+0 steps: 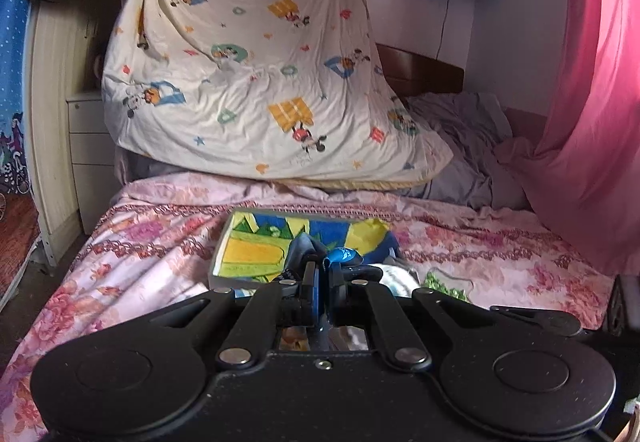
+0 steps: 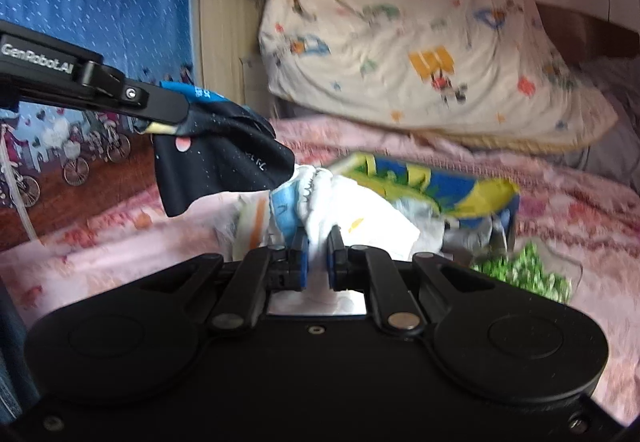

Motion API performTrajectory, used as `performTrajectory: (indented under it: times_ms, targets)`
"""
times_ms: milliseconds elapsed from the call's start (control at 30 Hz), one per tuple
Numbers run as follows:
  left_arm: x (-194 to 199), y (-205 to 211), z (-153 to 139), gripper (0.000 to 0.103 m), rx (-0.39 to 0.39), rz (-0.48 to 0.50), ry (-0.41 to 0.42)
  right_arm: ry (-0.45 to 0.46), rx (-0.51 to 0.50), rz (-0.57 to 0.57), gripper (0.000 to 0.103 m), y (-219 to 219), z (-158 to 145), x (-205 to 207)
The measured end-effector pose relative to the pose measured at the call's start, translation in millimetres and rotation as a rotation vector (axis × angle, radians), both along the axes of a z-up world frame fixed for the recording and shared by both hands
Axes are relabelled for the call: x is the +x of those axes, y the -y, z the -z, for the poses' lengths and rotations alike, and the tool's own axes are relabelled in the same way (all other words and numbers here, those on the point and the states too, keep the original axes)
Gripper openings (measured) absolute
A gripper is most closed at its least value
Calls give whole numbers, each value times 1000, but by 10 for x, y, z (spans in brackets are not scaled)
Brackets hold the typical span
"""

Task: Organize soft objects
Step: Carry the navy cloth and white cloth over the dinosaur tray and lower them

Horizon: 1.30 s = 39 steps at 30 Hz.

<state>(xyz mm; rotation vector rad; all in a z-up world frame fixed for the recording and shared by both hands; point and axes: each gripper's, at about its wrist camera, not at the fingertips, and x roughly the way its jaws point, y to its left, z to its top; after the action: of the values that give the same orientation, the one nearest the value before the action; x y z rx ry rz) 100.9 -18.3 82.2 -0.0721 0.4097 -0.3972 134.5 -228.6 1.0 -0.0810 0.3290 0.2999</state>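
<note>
Over a bed spread with a pink floral sheet (image 1: 160, 242), we hold two garments aloft at once. Our left gripper (image 2: 180, 118) is clamped tight on a dark navy cloth with blue trim (image 2: 224, 162), which hangs free above the sheet. Our right gripper (image 2: 318, 254) is pinched shut on a crumpled white fabric piece with a blue patch (image 2: 320, 194), its bunched end rising just beside the navy cloth. Behind them sits a shallow grey tray lined with a blue, yellow and green print (image 1: 248, 246), likely the place for sorted items. To do this well, we judge that each piece should be lifted clear before carrying, kept from tangling with the other, and lowered flat. A cream cartoon-print quilt (image 1: 248, 62) hangs behind.
</note>
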Motion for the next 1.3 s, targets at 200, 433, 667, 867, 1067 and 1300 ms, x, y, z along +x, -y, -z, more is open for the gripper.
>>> performTrajectory:
  times_ms: [200,433,667,867,1067,1300]
  targets:
    - [118,97,-109,3,-35,-21,42,92,22,46,4,127,-131,-61]
    - [569,449,-315,3,-82,-22,134,182,8,135,4,302,-436,123]
    - [1104,660,-245,3,-114,-68,152,204,83,243,4,667,-734,639]
    - [1710,738,81,3,-120,-104,50,215,153,288,4,797,-614,1119]
    - [2180,789,472,3,-119,-130,-48,139,149,327,4,843,-136,1462]
    - [2528,877,798,3,-151,-141,-149,71,129,341,4,824,80,1890]
